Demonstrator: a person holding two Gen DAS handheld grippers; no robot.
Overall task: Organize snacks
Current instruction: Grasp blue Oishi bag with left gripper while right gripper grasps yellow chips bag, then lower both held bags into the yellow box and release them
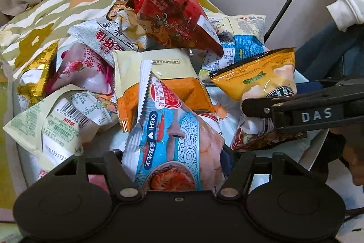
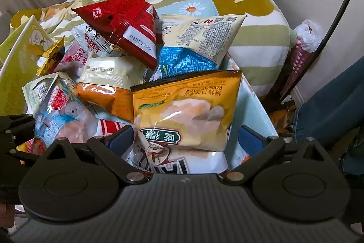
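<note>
At the near edge of the pale blue bin (image 2: 257, 111), the left gripper (image 1: 175, 161) has the blue Oishi prawn-cracker packet (image 1: 173, 129) standing upright between its jaws; both pads appear to press its sides, so I read it as grasped. Just beside it, toward the bin's right edge, the right gripper (image 2: 185, 140) straddles the yellow barbecue-flavour packet (image 2: 186, 111) with its jaws released: a strip of bin shows between the packet and the right-hand pad, so nothing is held there. That packet lies on a white packet (image 2: 182, 163) with bold lettering. Further in, an orange-and-cream packet (image 1: 159, 83) sits mid-pile, and a red packet (image 1: 177, 15) tops the heap at the far edge, with a floral pillow (image 2: 250, 3) behind the bin. The step in hand looks like picking the first snacks out of the jumble. Next, the left should lift its packet straight up clear of its neighbours, while the right needs to close on the yellow one without pinching the white packet below.
</note>
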